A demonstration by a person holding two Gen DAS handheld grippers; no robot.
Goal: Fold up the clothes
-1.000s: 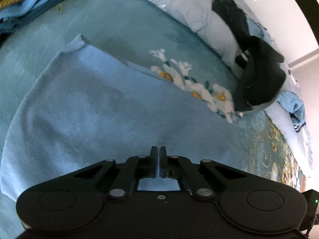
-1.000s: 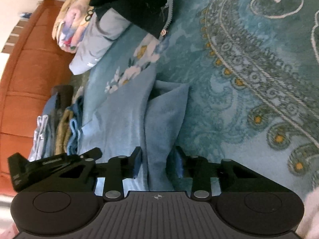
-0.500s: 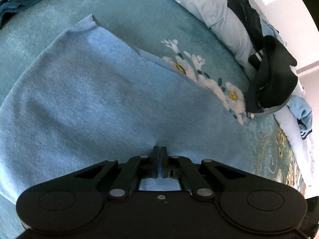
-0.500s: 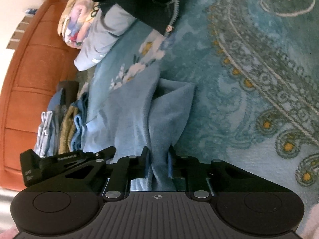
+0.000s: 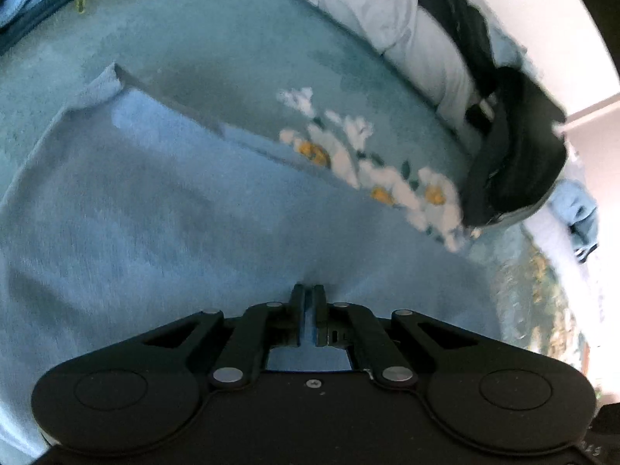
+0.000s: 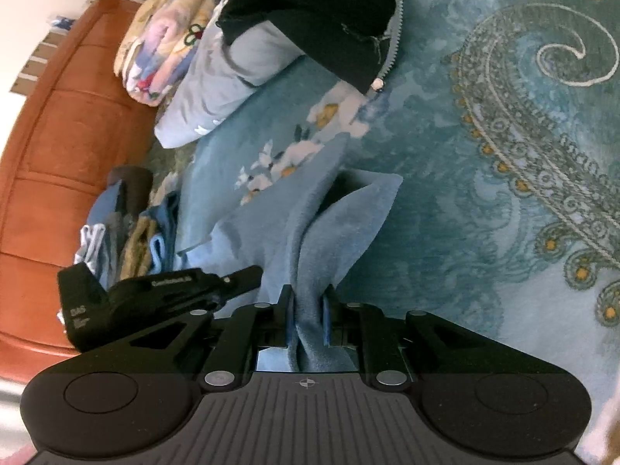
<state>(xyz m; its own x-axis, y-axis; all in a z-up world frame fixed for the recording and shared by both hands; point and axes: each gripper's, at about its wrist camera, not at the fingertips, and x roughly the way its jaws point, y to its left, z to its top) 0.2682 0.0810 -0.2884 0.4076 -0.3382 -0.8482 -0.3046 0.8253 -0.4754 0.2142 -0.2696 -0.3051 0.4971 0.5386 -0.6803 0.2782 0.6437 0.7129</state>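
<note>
Light blue fleece garment (image 5: 162, 209) is what you've got in both tools right now. Your left gripper (image 5: 308, 290) has its fingers pressed together with just a thin sliver of blue fabric between them, so it's pinching the near edge of the cloth, which spreads out flat to the left and far side over the teal bedspread (image 5: 217, 38). Your right gripper (image 6: 309, 294) is clamped on a thick bunched fold of the same garment (image 6: 310, 240), the fabric rising out from between the fingers and splitting into two flaps, one going far-left, the other ending in a corner to the right. You can see your left gripper's body (image 6: 155, 290) poking in from the left in the right wrist view, close beside the right one. Past the cloth's far edge there's a white flower print with yellow centers (image 5: 368, 170) on the bedspread, and beyond that a black zip-up jacket (image 6: 321, 7) lying over a grey pillow (image 6: 217, 89). Off to the right the bedspread has a big paisley pattern (image 6: 542, 124). On the far left, a stack of folded clothes (image 6: 128, 236) sits against the reddish-brown wooden headboard (image 6: 58, 155), with a floral bundle (image 6: 166, 35) farther along it. Left view is a bit blurry.
</note>
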